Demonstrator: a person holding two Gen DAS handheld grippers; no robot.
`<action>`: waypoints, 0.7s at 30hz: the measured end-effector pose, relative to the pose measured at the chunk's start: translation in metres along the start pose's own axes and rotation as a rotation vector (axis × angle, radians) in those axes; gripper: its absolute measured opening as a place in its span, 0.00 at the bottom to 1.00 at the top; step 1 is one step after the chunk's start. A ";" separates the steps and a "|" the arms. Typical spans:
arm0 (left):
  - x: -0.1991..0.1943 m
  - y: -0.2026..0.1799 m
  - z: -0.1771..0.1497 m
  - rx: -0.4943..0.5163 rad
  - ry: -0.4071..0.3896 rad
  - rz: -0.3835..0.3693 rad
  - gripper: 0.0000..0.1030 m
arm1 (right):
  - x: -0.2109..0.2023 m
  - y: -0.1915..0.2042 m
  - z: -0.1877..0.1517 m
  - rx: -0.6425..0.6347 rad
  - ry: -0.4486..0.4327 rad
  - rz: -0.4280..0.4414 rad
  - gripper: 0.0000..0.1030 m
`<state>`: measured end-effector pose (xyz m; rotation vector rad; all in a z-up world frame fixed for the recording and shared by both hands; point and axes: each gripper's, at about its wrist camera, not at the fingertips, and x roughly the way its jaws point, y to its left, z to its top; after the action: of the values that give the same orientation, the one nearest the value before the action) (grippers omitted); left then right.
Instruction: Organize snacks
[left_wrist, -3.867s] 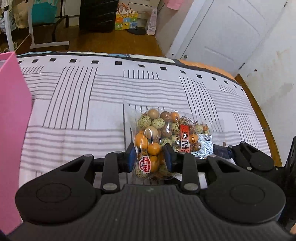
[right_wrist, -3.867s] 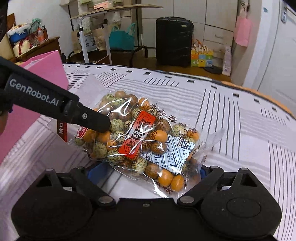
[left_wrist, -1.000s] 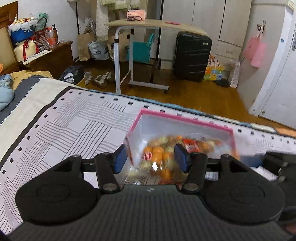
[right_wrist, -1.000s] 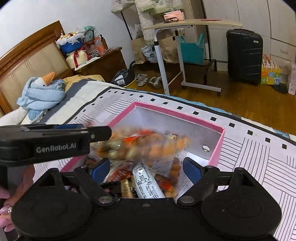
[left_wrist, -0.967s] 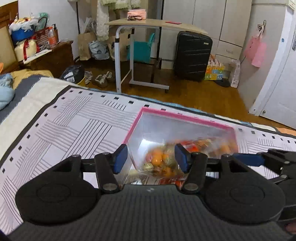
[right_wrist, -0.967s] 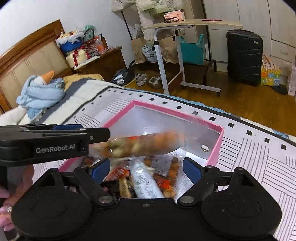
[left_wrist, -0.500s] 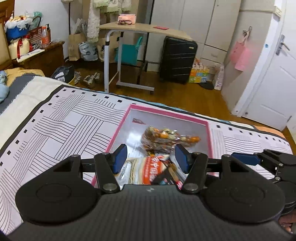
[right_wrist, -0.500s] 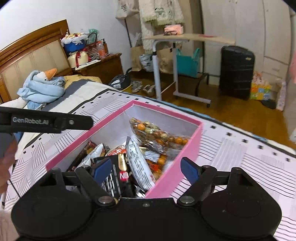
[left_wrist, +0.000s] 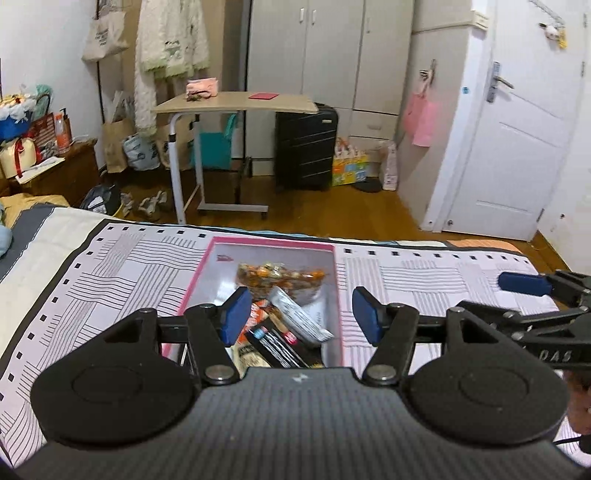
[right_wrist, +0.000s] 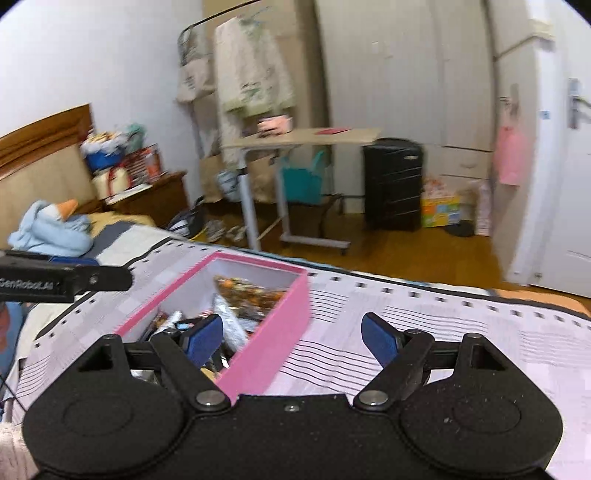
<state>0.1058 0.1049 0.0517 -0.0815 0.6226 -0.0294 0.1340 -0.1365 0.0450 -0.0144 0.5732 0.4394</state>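
a: closest in, the left gripper (left_wrist: 299, 310) is spread wide with nothing between its blue pads, held above the near end of the pink box (left_wrist: 338, 280).

b: and the right gripper (right_wrist: 291, 334)?

a: same story, released and empty, off to the box's right side over the striped bedspread (right_wrist: 424, 325). its left pad overlaps the box's near corner in its own view, but i can't tell if it touches.

b: where are the snacks?

a: inside the box. near end holds a jumble of dark and silver packets (left_wrist: 284, 332). just past them, toward the far wall of the box, lies the clear bag of round nut snacks (left_wrist: 279, 277), resting partly on the other packets.

b: so which step is this?

a: my read: a drop-off just finished, hands clear. no loose snack shows on the bedspread in either view, so the sorting looks close to done, or done.

b: next move?

a: probably a look around for anything left outside the box. if something turns up, it needs a pinch on the packet's edge and a lift over the pink rim. beyond the bed there's only the rolling table (left_wrist: 236, 101) and black suitcase (left_wrist: 304, 147), no part of this.
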 end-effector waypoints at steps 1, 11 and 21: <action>-0.005 -0.004 -0.004 0.004 0.004 -0.006 0.59 | -0.008 -0.001 -0.004 0.004 -0.013 -0.021 0.83; -0.038 -0.032 -0.046 0.017 0.017 -0.070 0.61 | -0.071 0.006 -0.046 -0.036 -0.066 -0.234 0.84; -0.046 -0.050 -0.074 0.036 0.021 -0.072 0.68 | -0.084 0.008 -0.071 0.000 -0.052 -0.265 0.98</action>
<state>0.0253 0.0520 0.0223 -0.0691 0.6401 -0.1113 0.0306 -0.1716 0.0298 -0.0780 0.5119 0.1810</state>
